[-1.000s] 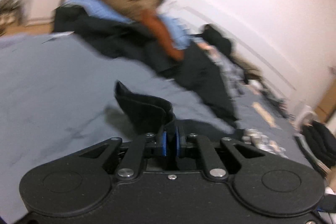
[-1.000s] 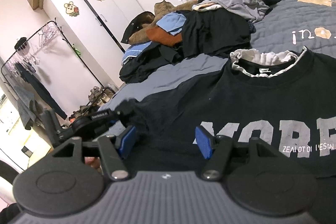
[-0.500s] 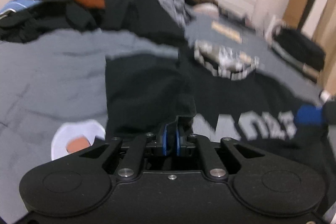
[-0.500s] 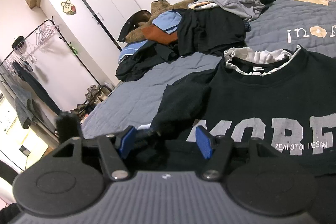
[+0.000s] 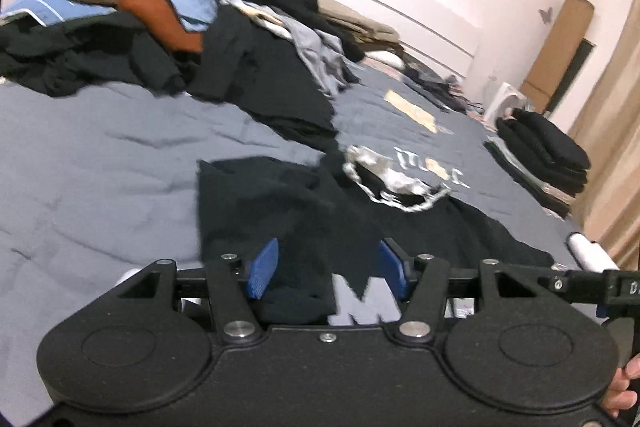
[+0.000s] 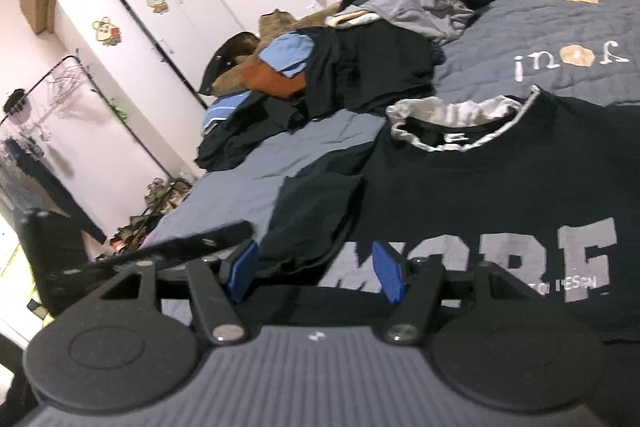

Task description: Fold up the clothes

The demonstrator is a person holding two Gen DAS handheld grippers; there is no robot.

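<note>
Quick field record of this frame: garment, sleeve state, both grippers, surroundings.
garment: black T-shirt, lying front up on the grey bed cover, grey print letters showing
sleeve: sleeve folded in over the shirt's side
left gripper: open, over the folded sleeve, holding nothing
right gripper: open, low over the shirt's printed chest
surroundings: unfolded clothes pile behind; folded stack at far edge

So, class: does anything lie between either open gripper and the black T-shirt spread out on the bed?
Nothing visible does. The left gripper and right gripper both sit open right over the black T-shirt, whose sleeve lies folded in. The clothes pile lies farther back on the bed, out of the way.
</note>
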